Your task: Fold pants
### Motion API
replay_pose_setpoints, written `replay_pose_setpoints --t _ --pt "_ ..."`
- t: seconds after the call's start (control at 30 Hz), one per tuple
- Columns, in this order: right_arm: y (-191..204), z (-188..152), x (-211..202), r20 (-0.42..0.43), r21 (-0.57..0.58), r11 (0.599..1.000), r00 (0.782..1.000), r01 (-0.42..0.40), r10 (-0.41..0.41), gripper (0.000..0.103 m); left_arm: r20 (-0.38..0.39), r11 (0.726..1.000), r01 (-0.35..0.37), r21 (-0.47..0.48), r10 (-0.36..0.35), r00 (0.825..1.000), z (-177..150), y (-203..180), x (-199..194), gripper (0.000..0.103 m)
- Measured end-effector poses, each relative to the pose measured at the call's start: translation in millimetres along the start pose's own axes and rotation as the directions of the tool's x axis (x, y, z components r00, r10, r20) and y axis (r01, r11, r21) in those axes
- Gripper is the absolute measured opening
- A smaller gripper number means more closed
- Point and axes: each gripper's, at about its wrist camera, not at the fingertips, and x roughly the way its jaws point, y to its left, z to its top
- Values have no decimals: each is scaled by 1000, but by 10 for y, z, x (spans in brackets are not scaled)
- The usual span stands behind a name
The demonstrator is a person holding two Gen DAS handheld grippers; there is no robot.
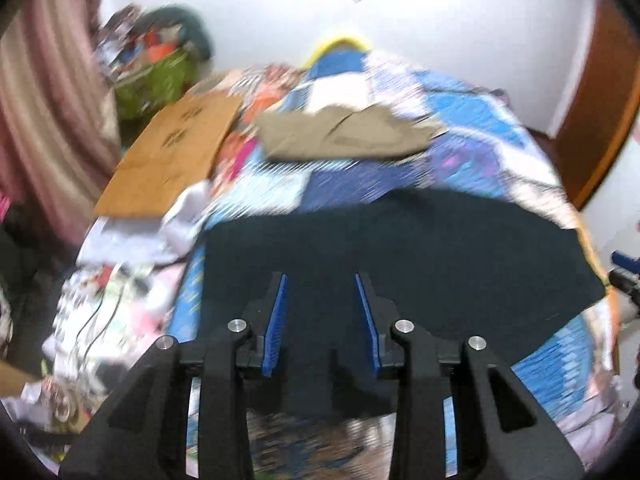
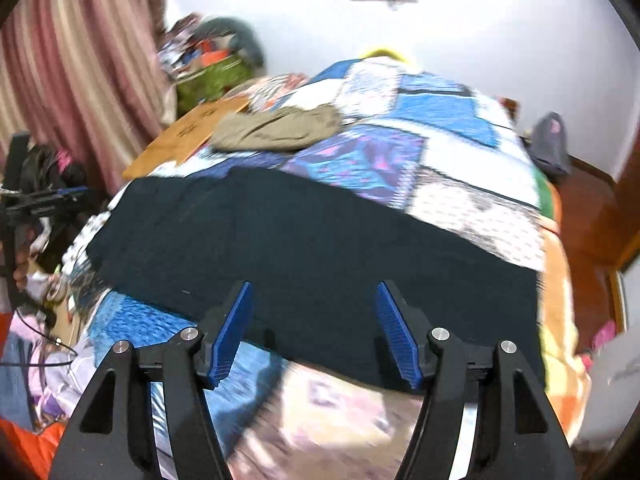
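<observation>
One pair of dark pants (image 1: 400, 256) lies flat across the quilt's (image 1: 472, 120) near half, its near edge under two empty, wide-spread tools, left gripper (image 1: 321, 280) and right gripper (image 2: 314, 286), one khaki garment (image 2: 276, 128) well beyond.

Bed middle: dark pants (image 2: 304, 248) lay flat across the quilt (image 2: 452, 152), low, nothing standing on them.
Far side: khaki garment (image 1: 344, 132) lay beyond the pants, with a strip of bare quilt between.
Left edge: cardboard sheet (image 1: 172, 152) and clutter pile (image 1: 160, 68) crowded that side.
Right edge: quilt fell away toward the wooden floor (image 2: 584, 208).
</observation>
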Motion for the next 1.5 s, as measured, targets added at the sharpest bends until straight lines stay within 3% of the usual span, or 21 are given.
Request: replay_pose_setpoints --t 0.23,0.47,0.63,0.8,0.93,1.17,1.33,1.5 --pt "-504 -277 -315 18 135 986 995 96 -100 62 68 979 154 132 -163 984 358 -1104 -17 45" --pt "-916 -611 -428 -13 237 954 983 181 -183 64 -15 933 272 235 -276 961 343 -2091 269 45" --pt "-1129 -797 -379 -36 317 933 986 168 -165 64 -102 903 325 283 -308 946 164 -2555 522 45" --pt "-1241 -915 -210 -59 388 911 991 136 -122 65 -174 895 337 292 -297 939 12 -2787 793 45" --pt "-1339 -1012 -44 -72 489 869 996 80 -51 65 -246 893 373 252 -313 917 -63 -2812 986 45" --pt "-1544 -1092 101 -30 623 782 1000 17 2 68 -214 891 334 308 -277 937 -104 -2897 1000 50" --pt "-1619 -1071 159 -9 649 761 1000 11 -7 68 -206 889 325 322 -270 941 -103 -2939 1015 51" --pt "-1674 -977 253 4 632 775 1000 17 -26 68 -202 892 327 312 -275 940 -98 -2938 1043 53"
